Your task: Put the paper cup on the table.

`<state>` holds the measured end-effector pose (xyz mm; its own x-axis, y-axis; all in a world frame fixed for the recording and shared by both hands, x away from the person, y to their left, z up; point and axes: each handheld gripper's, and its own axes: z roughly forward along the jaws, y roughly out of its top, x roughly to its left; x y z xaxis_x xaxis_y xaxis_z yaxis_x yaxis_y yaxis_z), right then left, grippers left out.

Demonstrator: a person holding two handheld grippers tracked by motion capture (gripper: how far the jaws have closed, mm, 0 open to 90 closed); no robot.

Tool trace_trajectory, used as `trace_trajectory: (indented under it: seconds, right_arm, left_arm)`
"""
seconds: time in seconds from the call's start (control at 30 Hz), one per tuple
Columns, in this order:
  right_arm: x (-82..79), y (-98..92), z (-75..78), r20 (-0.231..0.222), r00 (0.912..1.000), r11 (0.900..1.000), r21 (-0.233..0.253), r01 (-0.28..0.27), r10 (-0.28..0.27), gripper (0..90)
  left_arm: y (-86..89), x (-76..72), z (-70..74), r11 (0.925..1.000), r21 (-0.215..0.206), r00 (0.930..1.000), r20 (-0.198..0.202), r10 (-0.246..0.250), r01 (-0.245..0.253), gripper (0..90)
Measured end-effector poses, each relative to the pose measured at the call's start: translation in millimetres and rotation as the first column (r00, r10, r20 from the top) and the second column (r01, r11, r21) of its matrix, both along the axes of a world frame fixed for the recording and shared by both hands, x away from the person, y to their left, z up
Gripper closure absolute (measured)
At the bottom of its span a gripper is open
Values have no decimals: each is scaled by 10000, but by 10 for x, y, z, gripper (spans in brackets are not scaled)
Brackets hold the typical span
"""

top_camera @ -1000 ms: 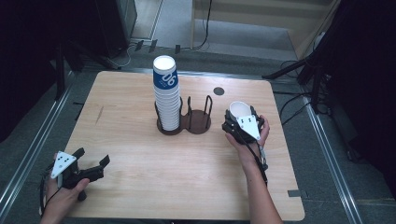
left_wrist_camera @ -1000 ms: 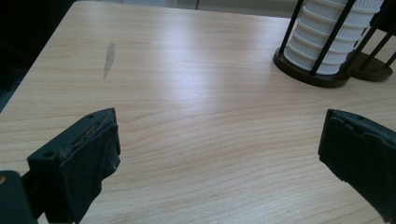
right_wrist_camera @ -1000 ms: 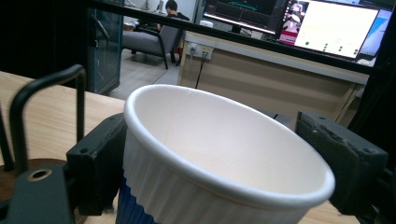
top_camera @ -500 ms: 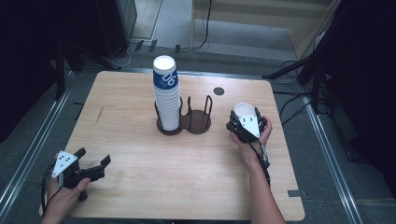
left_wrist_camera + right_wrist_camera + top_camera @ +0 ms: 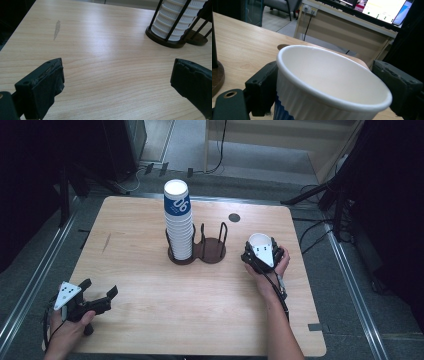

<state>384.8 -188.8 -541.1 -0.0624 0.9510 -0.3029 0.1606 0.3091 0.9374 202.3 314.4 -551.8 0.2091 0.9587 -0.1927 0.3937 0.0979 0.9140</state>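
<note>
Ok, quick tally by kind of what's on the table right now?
Cup stacks: 1
Loose cups: 1, between the right gripper's fingers
Cup holders: 1
Grippers: 2, counting the left gripper
Total: 5

Ribbed white paper cup (image 5: 329, 85); matt wooden table (image 5: 150, 285).

Wooden table (image 5: 150, 270), pale top with rounded corners; a short dark streak (image 5: 105, 243) marks its left part and a small dark round disc (image 5: 234, 217) lies near the far edge. Grey carpeted floor (image 5: 345, 285) surrounds it, with metal rails (image 5: 30, 285) running along both sides. Black cables (image 5: 310, 232) trail over the floor to the right and behind. A black stand leg (image 5: 305, 199) reaches toward the far right corner. Beyond the table, a wooden desk (image 5: 342, 27) carries lit screens (image 5: 384, 8).
</note>
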Motion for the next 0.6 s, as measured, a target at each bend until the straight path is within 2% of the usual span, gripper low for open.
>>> trace_trajectory:
  seconds: [0.33,0.47,0.5,0.6]
  right_arm:
    - [-5,6,-8,-111,9999,9999,-51,119,-120,117]
    - [-3,0,5,-294,9995,9999,-34,103,-104,85]
    - [-2,-5,10,-412,9991,9999,-50,129,-131,68]
    - [-1,-30,60,-1185,9929,9993,348,146,-103,20]
  left_arm:
    - [-3,-2,0,10000,18,10000,21,5,-5,0]
    - [-2,-5,0,10000,18,10000,-25,-8,8,0]
    - [-3,-7,0,10000,26,10000,-22,1,0,0]
    - [-1,-7,0,10000,7,10000,-15,16,-16,0]
